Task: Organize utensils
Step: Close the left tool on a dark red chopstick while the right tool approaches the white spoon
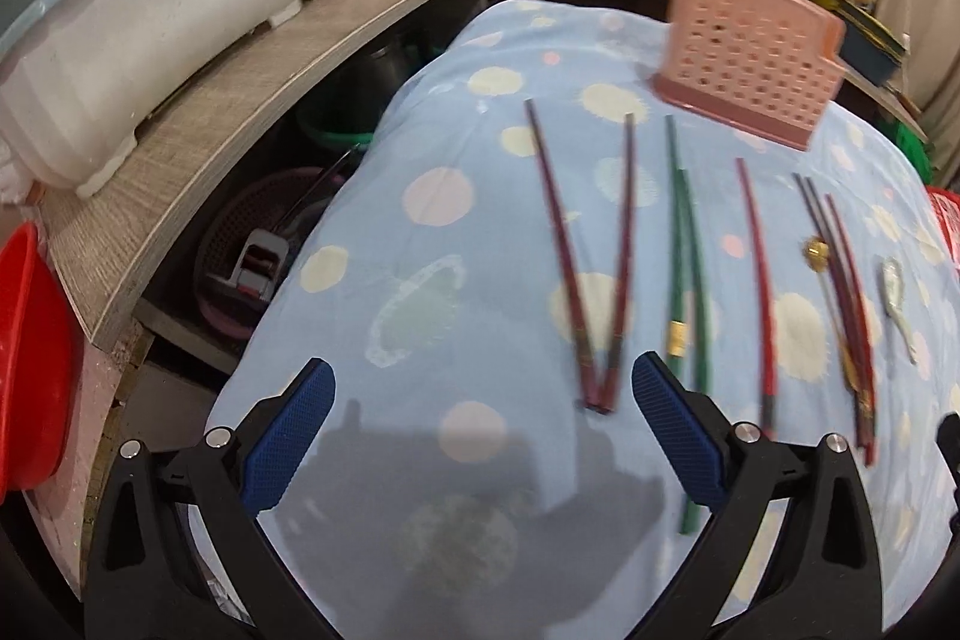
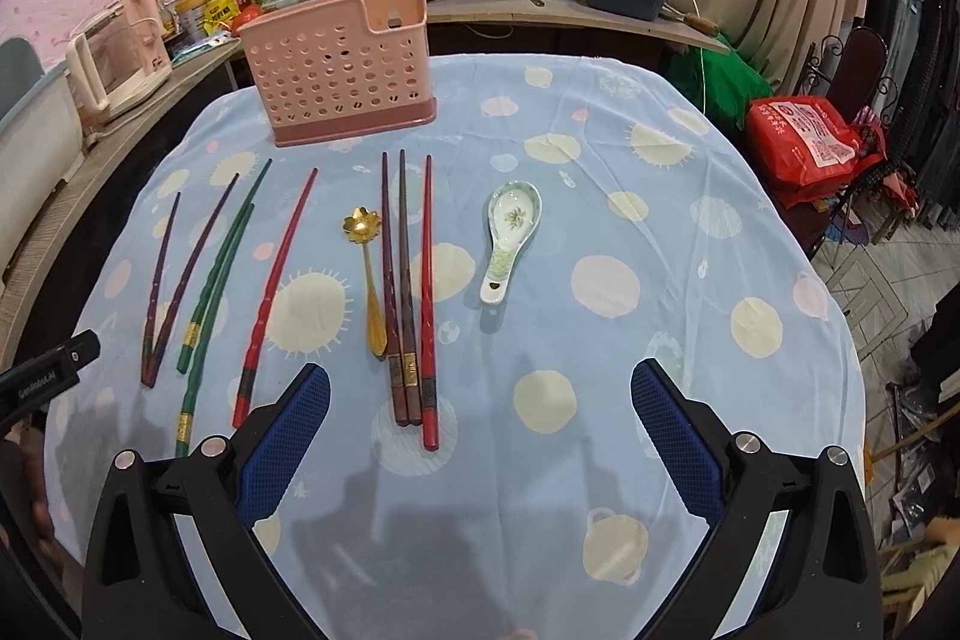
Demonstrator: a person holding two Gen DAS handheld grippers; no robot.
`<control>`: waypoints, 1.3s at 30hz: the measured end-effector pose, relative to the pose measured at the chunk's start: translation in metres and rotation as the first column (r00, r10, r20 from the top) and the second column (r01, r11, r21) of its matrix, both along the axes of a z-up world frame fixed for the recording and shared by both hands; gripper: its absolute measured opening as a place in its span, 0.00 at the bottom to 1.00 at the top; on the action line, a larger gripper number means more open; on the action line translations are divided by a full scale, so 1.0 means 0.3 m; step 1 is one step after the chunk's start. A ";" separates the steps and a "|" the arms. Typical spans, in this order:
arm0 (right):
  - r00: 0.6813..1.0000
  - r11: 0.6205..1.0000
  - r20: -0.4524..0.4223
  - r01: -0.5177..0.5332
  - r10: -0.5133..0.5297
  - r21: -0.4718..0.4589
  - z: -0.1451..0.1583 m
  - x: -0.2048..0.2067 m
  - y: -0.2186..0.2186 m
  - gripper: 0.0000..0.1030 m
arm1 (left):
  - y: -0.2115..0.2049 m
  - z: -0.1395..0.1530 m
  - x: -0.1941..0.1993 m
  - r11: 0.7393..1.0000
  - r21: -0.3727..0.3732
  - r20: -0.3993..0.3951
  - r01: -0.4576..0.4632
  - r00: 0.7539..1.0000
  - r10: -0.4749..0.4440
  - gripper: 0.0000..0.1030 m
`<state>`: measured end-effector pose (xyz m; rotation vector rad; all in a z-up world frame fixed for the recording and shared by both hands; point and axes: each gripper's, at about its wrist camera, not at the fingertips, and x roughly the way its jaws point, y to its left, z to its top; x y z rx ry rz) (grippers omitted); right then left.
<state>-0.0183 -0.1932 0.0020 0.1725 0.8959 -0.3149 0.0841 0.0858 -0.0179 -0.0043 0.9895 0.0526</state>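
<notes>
On your table (image 2: 660, 232), the pink perforated plastic utensil holder (image 2: 345, 70) is standing at the back. Before it, the slim lacquered chopsticks (image 2: 408, 280) are lying in a row, the small gold flower-shaped spoon (image 2: 367, 274) among them, the white ceramic soup spoon (image 2: 510, 238) rightmost.

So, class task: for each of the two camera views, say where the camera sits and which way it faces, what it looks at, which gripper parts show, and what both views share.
Left wrist: sits on the left gripper, low over the table's left side, facing the pink utensil holder; its open blue fingers show.
Right wrist: sits on the right gripper, nearer the middle, facing the holder; its open fingers show, plus the left gripper's tip.
Shared: holder, chopsticks, gold spoon, ceramic spoon, blue spotted cloth.
</notes>
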 end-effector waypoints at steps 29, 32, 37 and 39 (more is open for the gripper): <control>0.997 1.000 -0.073 -0.027 0.027 0.005 -0.078 0.107 0.022 0.85 | -0.047 -0.137 0.086 0.988 -0.040 -0.078 0.151 0.985 -0.154 0.14; 0.997 1.000 -0.069 -0.029 0.029 0.009 -0.077 0.106 0.013 0.79 | -0.041 -0.132 0.084 0.984 -0.084 -0.085 0.160 0.982 -0.167 0.07; 0.997 0.999 -0.074 0.013 -0.010 0.037 -0.088 0.127 -0.052 0.65 | -0.035 -0.132 0.083 0.983 -0.093 -0.096 0.157 0.982 -0.166 0.07; 0.997 0.997 -0.077 0.035 -0.030 0.065 -0.094 0.143 -0.090 0.59 | -0.037 -0.134 0.082 0.984 -0.090 -0.097 0.155 0.982 -0.164 0.07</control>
